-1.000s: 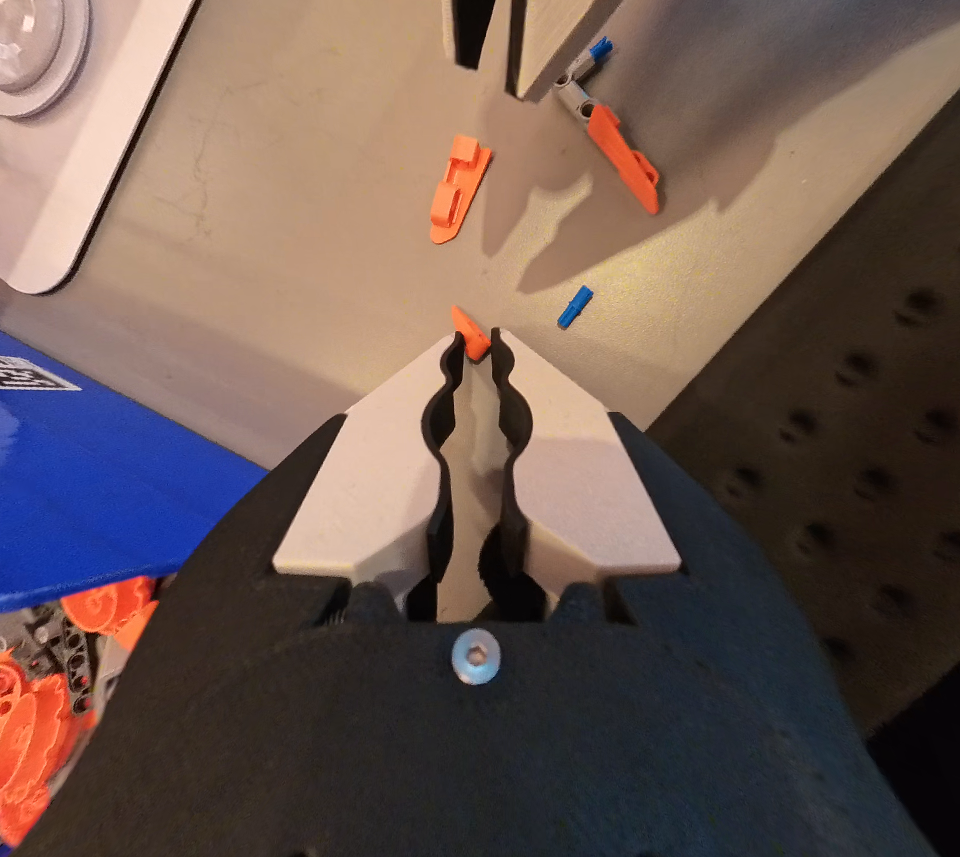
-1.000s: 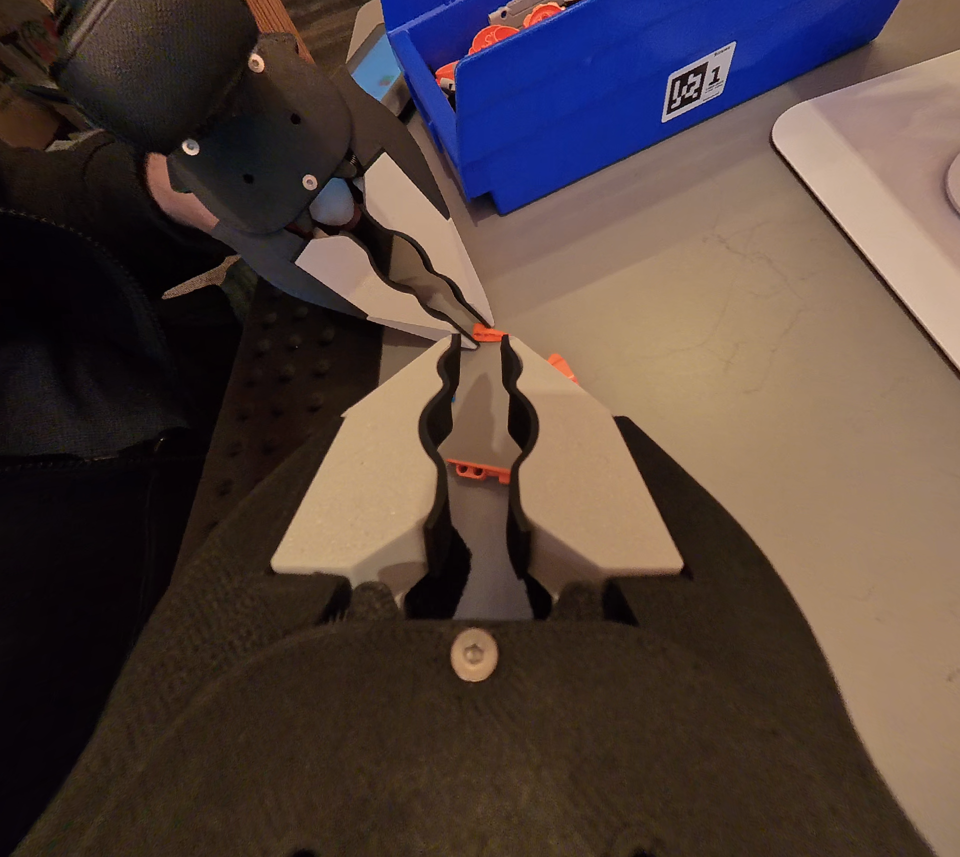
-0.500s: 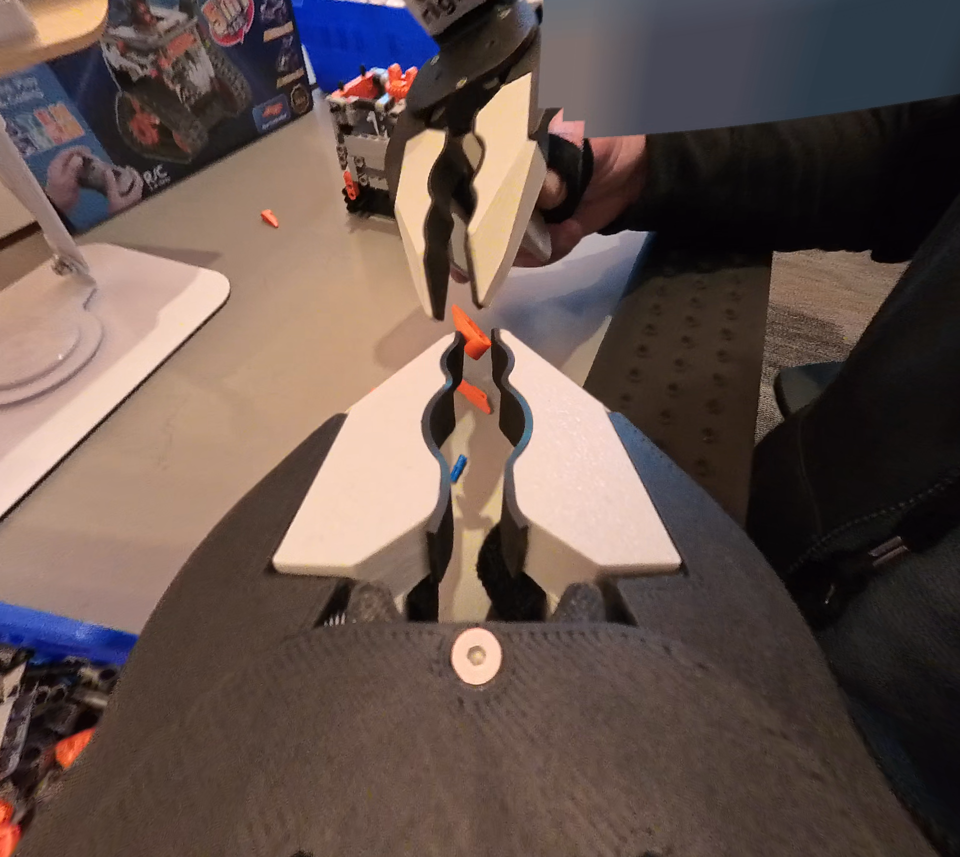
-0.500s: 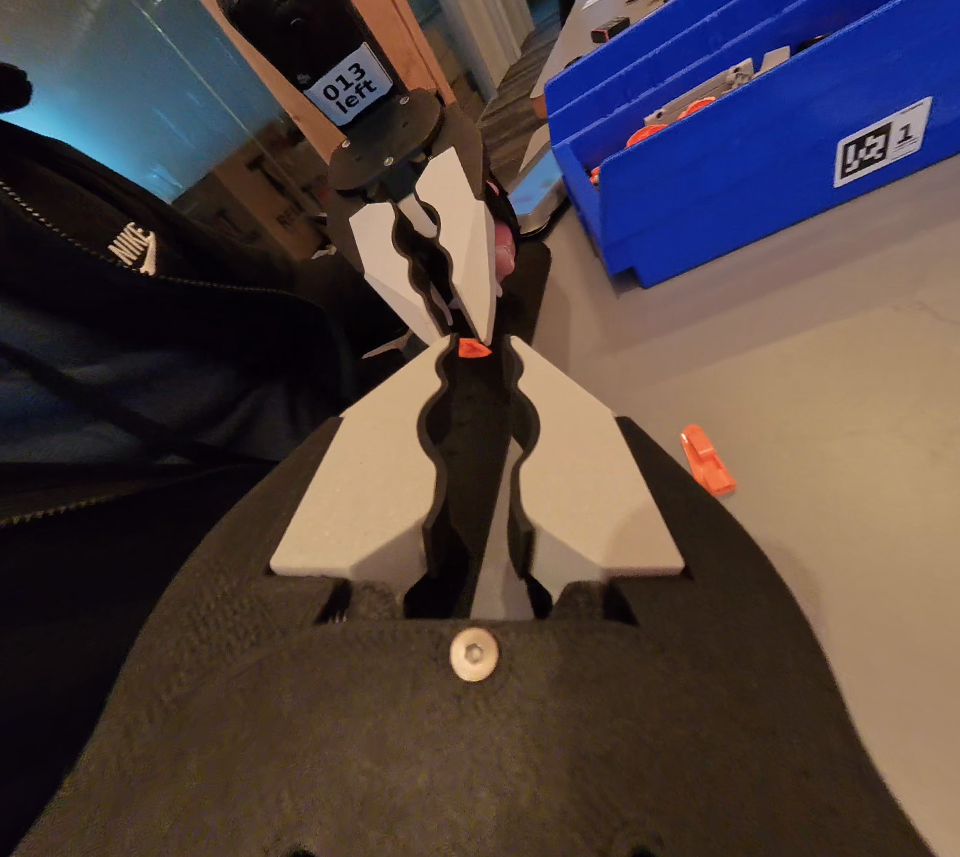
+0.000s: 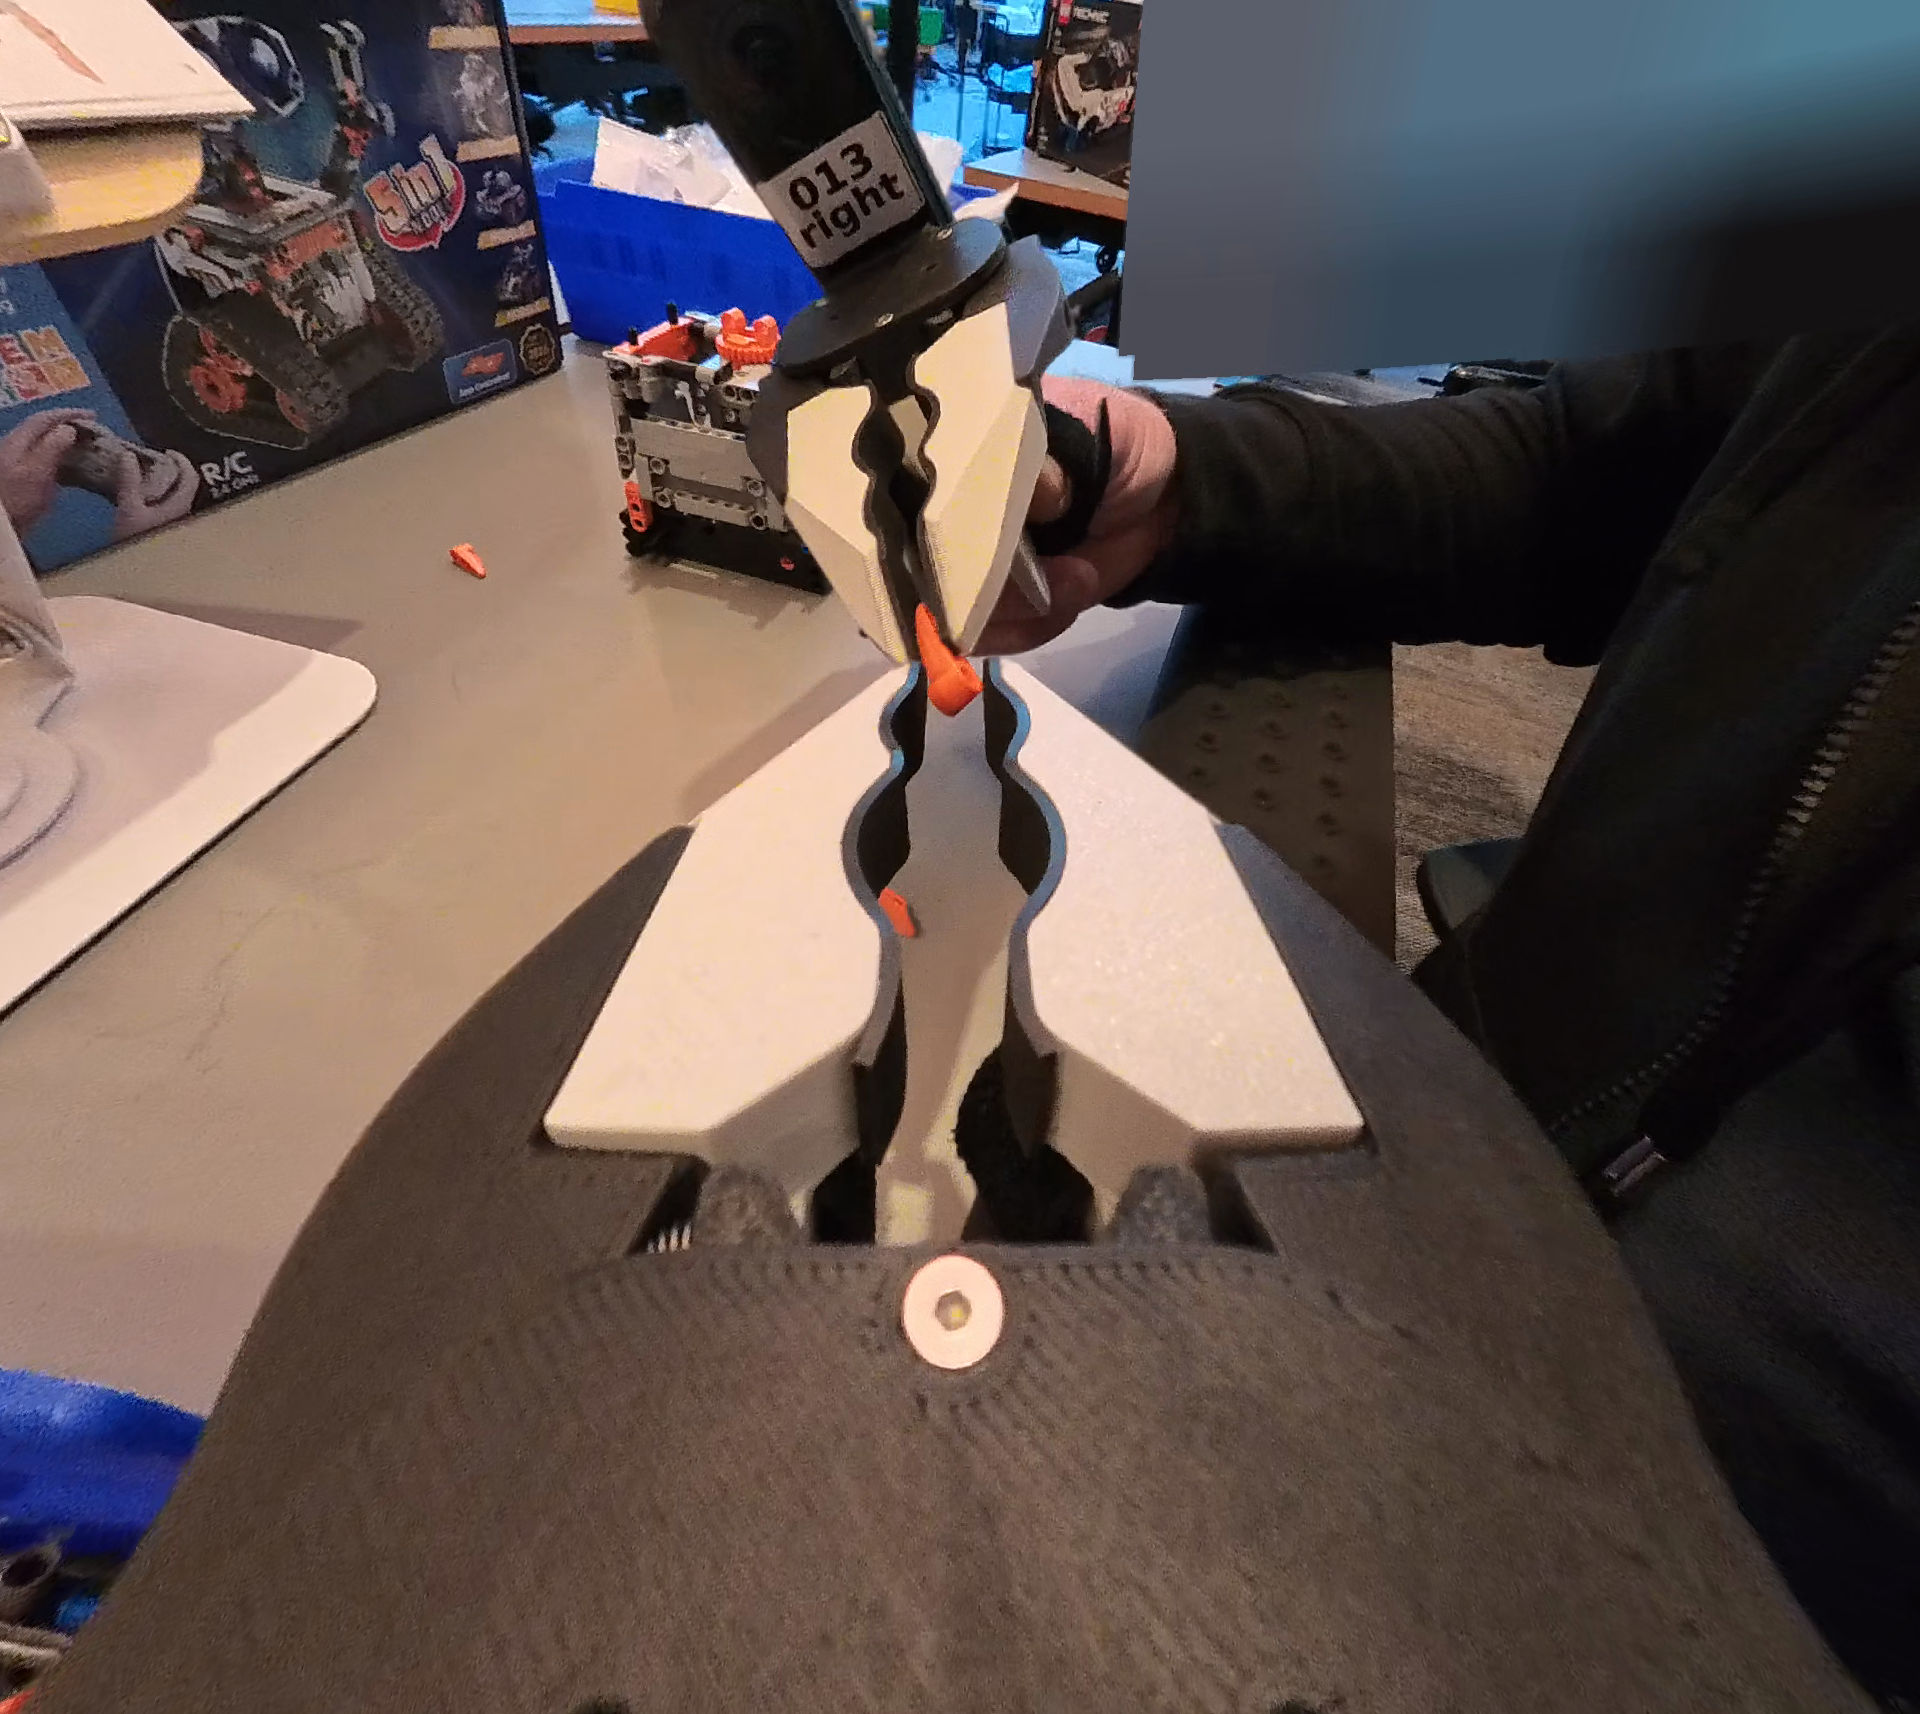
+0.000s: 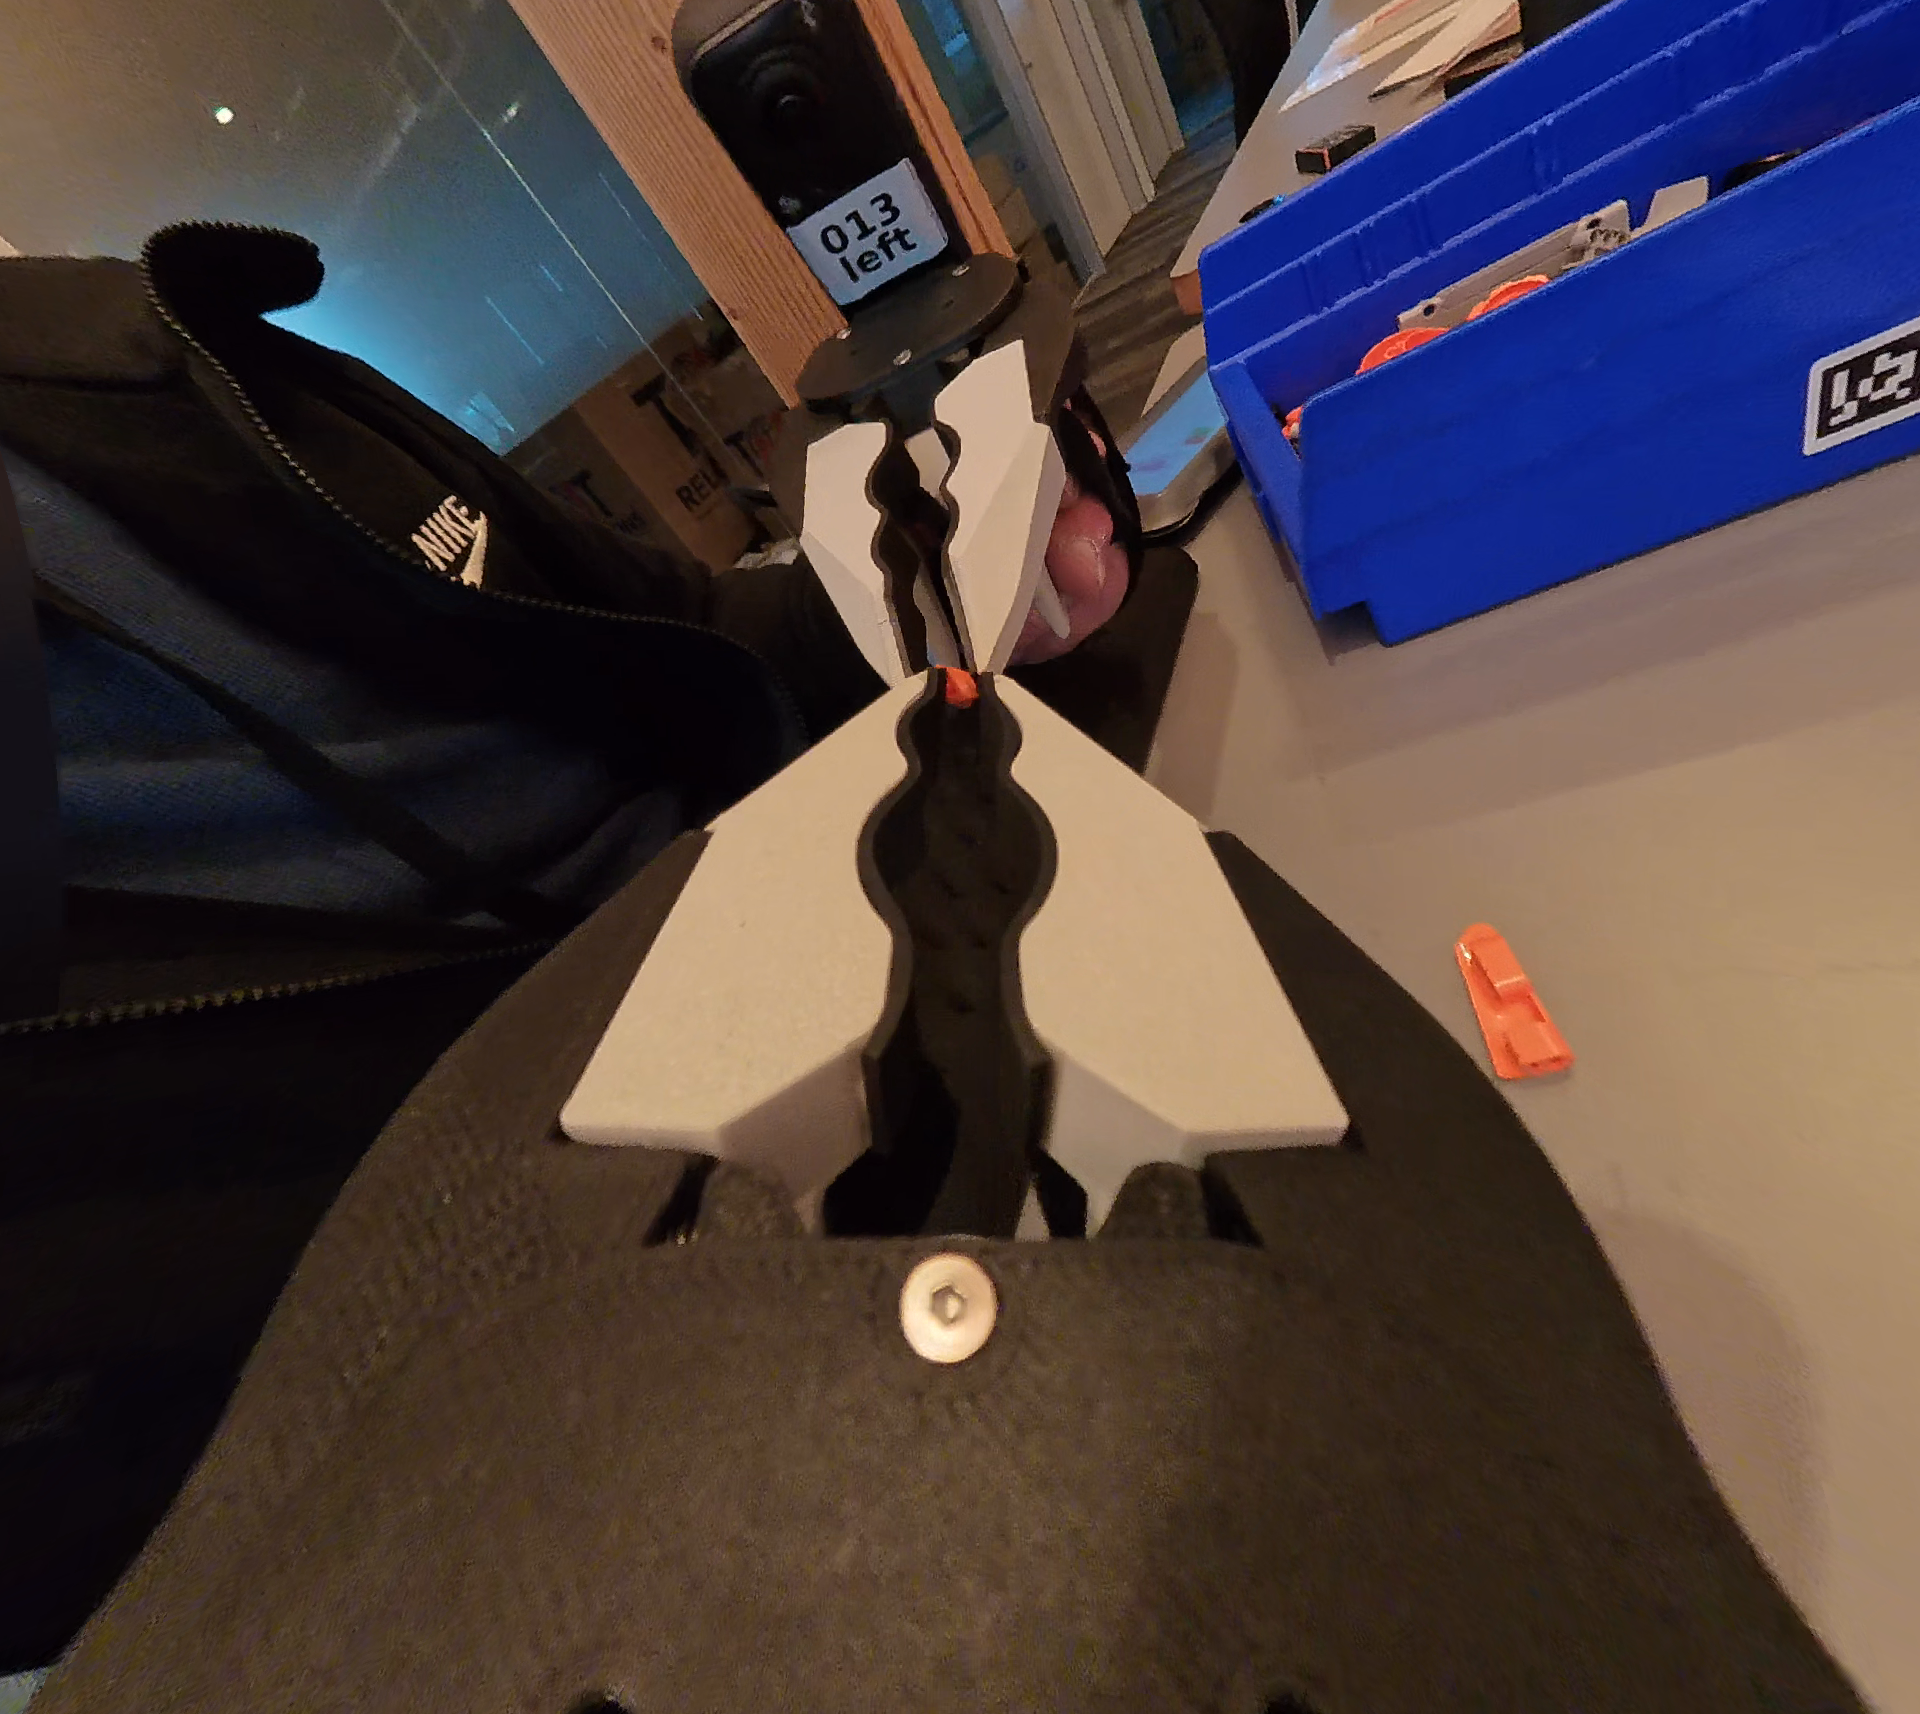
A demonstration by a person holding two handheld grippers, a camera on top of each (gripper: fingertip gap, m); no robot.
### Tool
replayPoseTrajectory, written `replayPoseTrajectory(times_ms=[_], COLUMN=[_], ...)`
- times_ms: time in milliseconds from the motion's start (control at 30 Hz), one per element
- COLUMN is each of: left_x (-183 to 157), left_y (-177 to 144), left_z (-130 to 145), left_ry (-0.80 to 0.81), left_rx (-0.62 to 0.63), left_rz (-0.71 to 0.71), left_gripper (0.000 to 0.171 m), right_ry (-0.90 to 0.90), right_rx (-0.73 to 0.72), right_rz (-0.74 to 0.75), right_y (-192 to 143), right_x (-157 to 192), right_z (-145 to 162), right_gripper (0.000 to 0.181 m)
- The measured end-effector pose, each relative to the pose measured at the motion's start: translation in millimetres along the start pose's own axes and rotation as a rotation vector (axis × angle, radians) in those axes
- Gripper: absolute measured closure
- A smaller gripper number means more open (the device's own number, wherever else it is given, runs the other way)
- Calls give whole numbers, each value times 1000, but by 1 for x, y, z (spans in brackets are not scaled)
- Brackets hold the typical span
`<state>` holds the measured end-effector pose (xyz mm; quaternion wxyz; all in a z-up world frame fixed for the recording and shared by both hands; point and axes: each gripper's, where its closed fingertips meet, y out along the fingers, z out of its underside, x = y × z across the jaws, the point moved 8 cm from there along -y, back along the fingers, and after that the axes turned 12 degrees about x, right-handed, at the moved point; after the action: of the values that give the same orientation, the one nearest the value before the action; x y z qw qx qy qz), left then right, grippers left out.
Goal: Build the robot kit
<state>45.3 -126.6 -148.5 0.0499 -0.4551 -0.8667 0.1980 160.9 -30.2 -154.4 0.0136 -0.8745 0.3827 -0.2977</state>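
A small orange plastic piece (image 5: 948, 672) is held in the air between both grippers, which meet tip to tip above the front edge of the grey table (image 5: 468, 781). My left gripper (image 5: 953, 685) is shut on its lower end. My right gripper (image 5: 928, 644), held by a hand (image 5: 1101, 501), points down at it and is closed on its upper end. In the right wrist view the piece (image 6: 956, 685) sits at my right gripper's tips (image 6: 956, 696), with the left gripper (image 6: 940, 658) just beyond. Another orange piece (image 6: 1512, 1004) lies on the table to the right.
A blue bin (image 6: 1558, 438) of parts stands on the table. A half-built grey model (image 5: 696, 459), a printed kit box (image 5: 291, 210) and a white base plate (image 5: 156, 729) stand further back. Small orange pieces (image 5: 468, 560) (image 5: 896, 911) lie loose. A black perforated mat (image 5: 1268, 760) borders the table. Left and right tips are no more than a few centimetres apart.
Both grippers have lifted from the table and tilted up to face each other. The left kept the orange piece; the right has closed its tips onto it.
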Motion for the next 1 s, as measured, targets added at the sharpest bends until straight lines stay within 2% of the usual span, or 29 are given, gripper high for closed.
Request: replayPoseTrajectory(times_ms=[200,333,533,567,600,667,800,1000], left_x=[-4,-10,-13,-13,-12,-9,-2,3], left_y=[4,8,9,8,6,-2,-12,-13], left_z=[-2,-7,-7,-5,-5,-3,13,40], left_ry=[115,251,313,303,290,265,242,159], left_rx=[38,100,155,169,177,203,348,457], left_rz=[-144,-291,-355,-354,-359,-377,-453,-471], left_gripper=[154,162,167,167,166,167,166,166], right_ry=[67,109,177,176,173,136,3,-83], right_rx=[-82,-84,-92,-88,-81,-21,240,578], right_rz=[-80,-112,-147,-123,-86,31,256,461], right_y=[-7,-6,-2,-2,-2,-3,8,41], right_x=[-2,-5,-10,-11,-12,-15,-17,-28], right_z=[-2,0,2,2,2,3,15,35], right_gripper=[178,178,177,175,164,160,171,175])
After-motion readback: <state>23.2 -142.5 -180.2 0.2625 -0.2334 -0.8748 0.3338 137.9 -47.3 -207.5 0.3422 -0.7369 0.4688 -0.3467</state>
